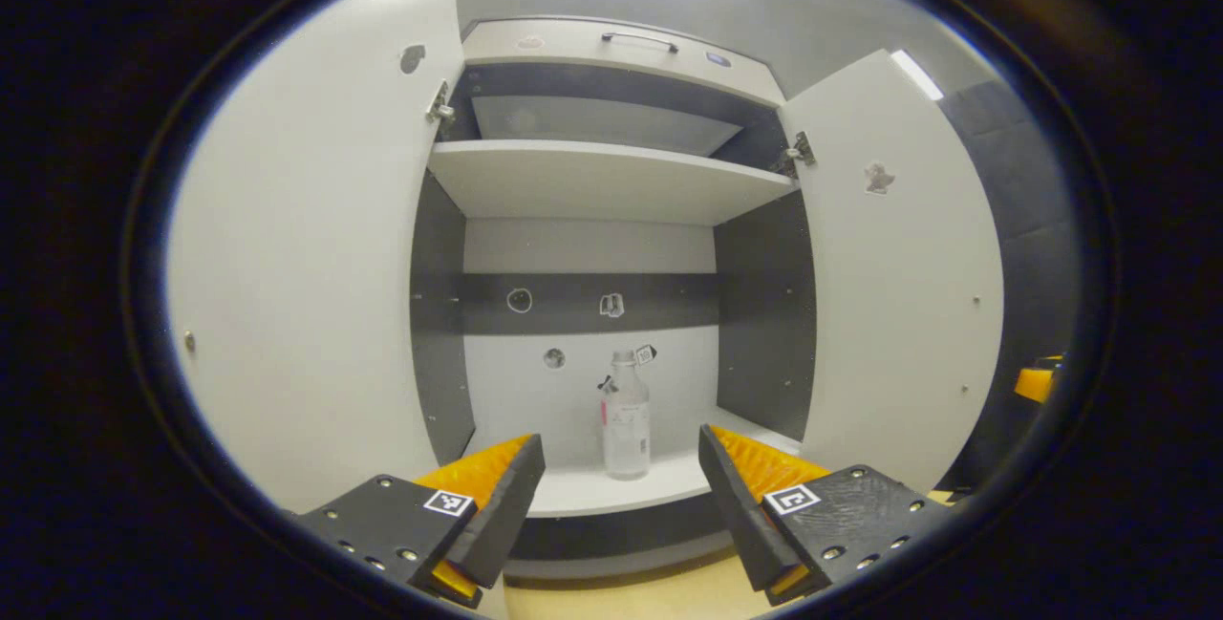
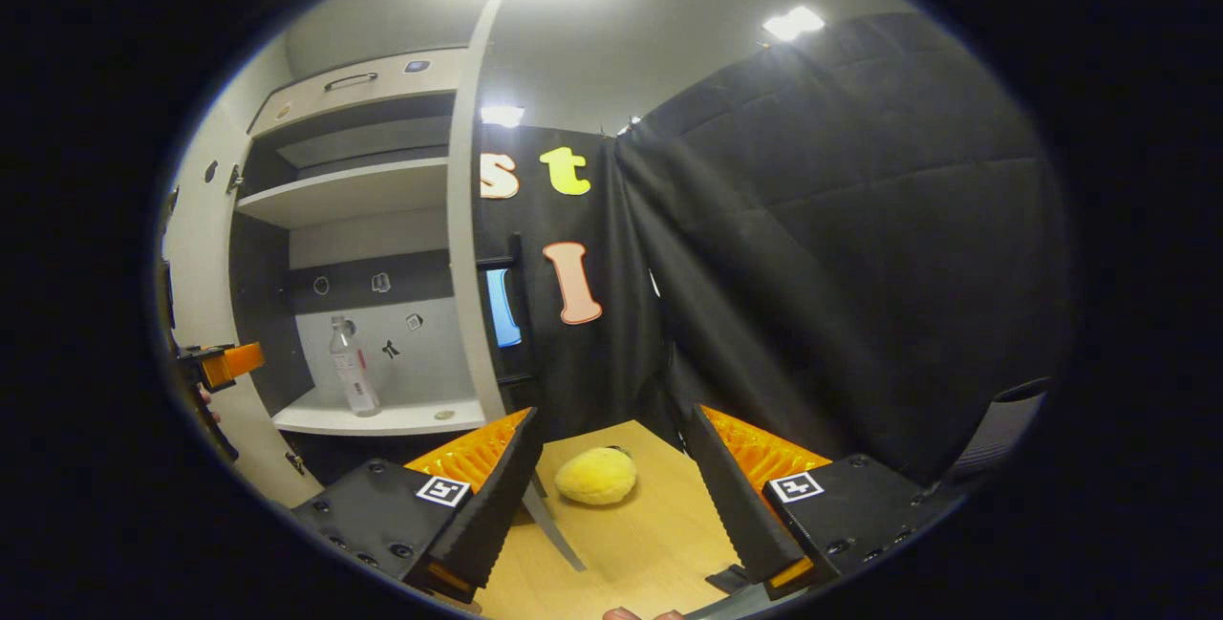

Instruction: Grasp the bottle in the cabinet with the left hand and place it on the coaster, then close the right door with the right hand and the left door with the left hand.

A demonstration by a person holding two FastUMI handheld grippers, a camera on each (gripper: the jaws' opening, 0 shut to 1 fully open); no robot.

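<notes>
Facing the open cabinet, we see the bottle upright on its lower shelf, both doors swung wide. Our left gripper is spread, short of the bottle and touching nothing. Our right gripper is spread too (a yellow puff lies on the table between its fingers).
</notes>
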